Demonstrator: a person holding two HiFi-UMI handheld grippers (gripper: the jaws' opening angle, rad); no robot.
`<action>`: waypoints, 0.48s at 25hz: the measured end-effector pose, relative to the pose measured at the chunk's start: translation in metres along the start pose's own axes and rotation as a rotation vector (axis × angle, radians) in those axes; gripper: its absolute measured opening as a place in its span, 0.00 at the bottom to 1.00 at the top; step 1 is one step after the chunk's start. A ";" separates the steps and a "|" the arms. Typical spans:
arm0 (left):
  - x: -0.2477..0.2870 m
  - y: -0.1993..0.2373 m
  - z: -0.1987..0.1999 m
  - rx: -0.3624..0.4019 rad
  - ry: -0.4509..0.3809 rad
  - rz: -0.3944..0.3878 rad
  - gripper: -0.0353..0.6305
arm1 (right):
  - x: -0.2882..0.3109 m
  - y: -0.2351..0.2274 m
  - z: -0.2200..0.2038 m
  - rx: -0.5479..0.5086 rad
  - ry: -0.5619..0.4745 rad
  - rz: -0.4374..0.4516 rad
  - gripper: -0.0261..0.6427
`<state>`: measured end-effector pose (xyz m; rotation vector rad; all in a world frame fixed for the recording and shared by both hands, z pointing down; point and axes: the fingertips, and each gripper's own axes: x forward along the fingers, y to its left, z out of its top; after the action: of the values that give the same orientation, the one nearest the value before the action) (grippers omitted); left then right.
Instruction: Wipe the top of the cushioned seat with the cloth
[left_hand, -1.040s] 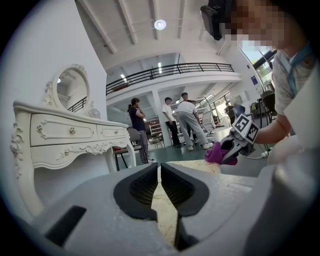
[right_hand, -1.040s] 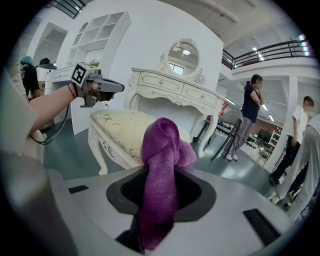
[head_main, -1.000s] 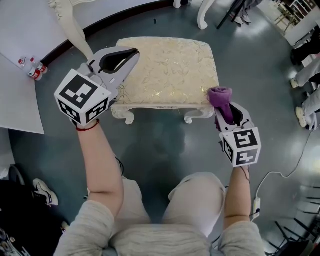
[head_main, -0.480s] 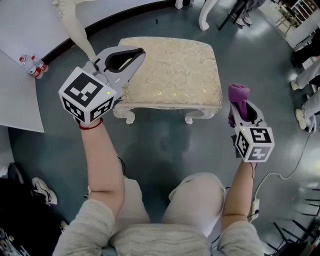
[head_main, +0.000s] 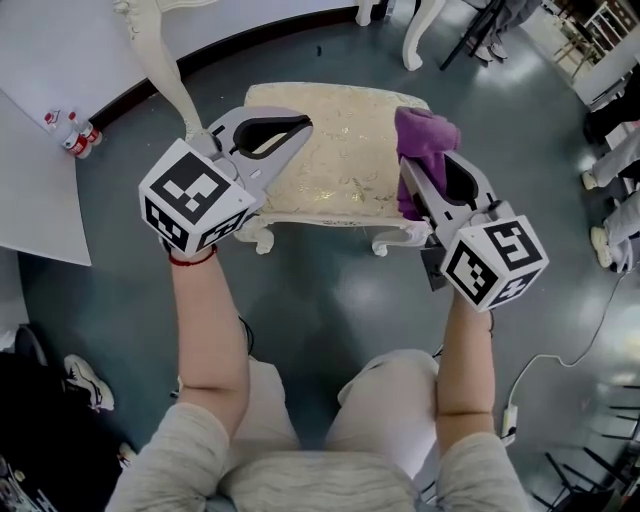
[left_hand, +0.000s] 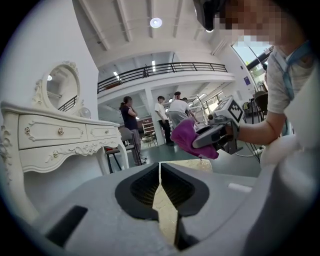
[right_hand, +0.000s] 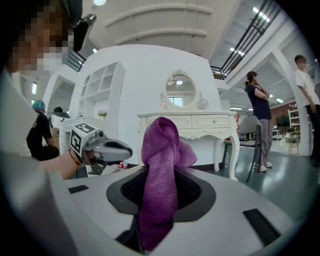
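Cloth (head_main: 424, 138) pinched in right hand-held gripper (head_main: 412, 188) over seat (head_main: 350, 150) edge, left hand-held gripper (head_main: 297, 131) pressed together

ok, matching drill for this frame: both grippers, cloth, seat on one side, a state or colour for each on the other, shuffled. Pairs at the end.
Things:
1. left gripper
2. right gripper
3. cloth
4. seat

States and colours:
A. cream, patterned top
B. jaws shut, nothing between them
C. purple
D. jaws shut on the cloth

Pairs: 1-B, 2-D, 3-C, 4-A
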<state>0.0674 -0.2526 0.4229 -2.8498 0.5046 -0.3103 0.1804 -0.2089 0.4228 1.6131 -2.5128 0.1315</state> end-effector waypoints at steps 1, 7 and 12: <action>0.000 -0.001 0.000 0.008 0.010 -0.006 0.08 | 0.004 0.012 0.001 0.014 -0.014 0.037 0.22; -0.001 -0.017 0.014 0.047 0.005 -0.052 0.08 | 0.011 0.060 0.003 0.032 -0.072 0.164 0.22; -0.006 -0.057 -0.011 -0.050 -0.031 -0.086 0.08 | 0.011 0.076 -0.005 0.078 -0.100 0.231 0.22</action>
<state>0.0765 -0.2006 0.4471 -2.9250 0.3898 -0.2714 0.1070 -0.1858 0.4304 1.3817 -2.7980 0.1810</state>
